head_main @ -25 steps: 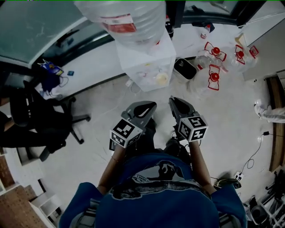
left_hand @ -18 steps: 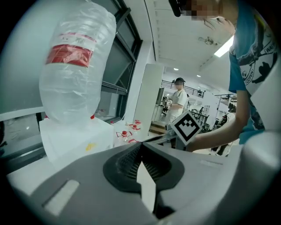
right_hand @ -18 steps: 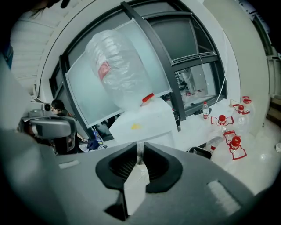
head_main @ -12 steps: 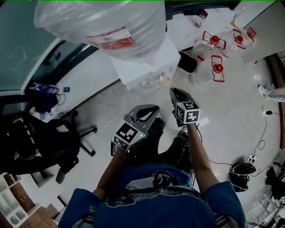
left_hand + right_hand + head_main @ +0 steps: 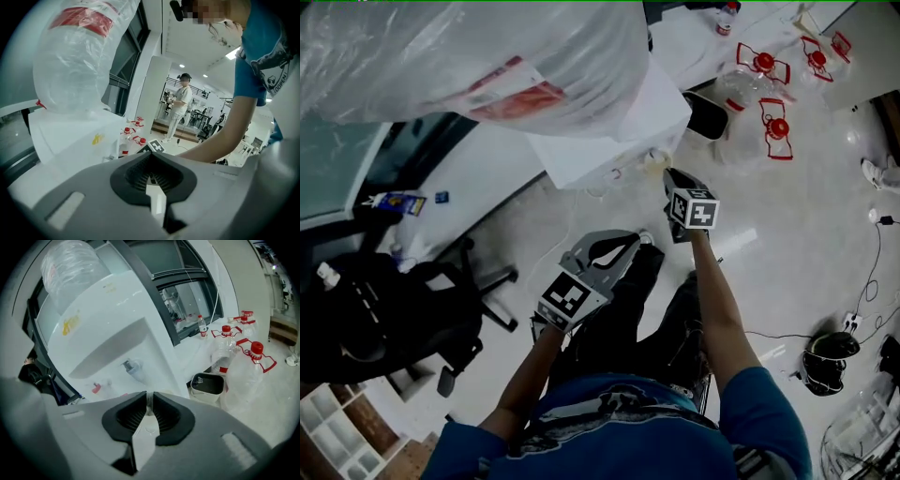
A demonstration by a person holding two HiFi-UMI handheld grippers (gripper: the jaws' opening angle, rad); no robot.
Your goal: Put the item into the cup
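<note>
A pale paper cup (image 5: 656, 161) stands in the recess of the white water dispenser (image 5: 609, 141). My right gripper (image 5: 671, 174) is right beside the cup, pointing into the recess. In the right gripper view its jaws (image 5: 147, 399) are shut on a thin white item (image 5: 144, 437), and the cup is hidden below them. The blue tap (image 5: 131, 366) and the red tap (image 5: 96, 388) show above. My left gripper (image 5: 633, 240) hangs lower and further back, over the floor. Its pads (image 5: 151, 157) meet, and I cannot tell what the pale strip behind them is.
A large clear water bottle (image 5: 469, 56) tops the dispenser. A dark bin (image 5: 705, 114) and several red-capped jugs (image 5: 766, 103) stand to its right. A black office chair (image 5: 394, 309) is at the left. Another person (image 5: 180, 105) stands far off.
The right gripper has gone forward and down, from in front of my body to the dispenser's recess beside the cup. The left gripper has followed a little way.
</note>
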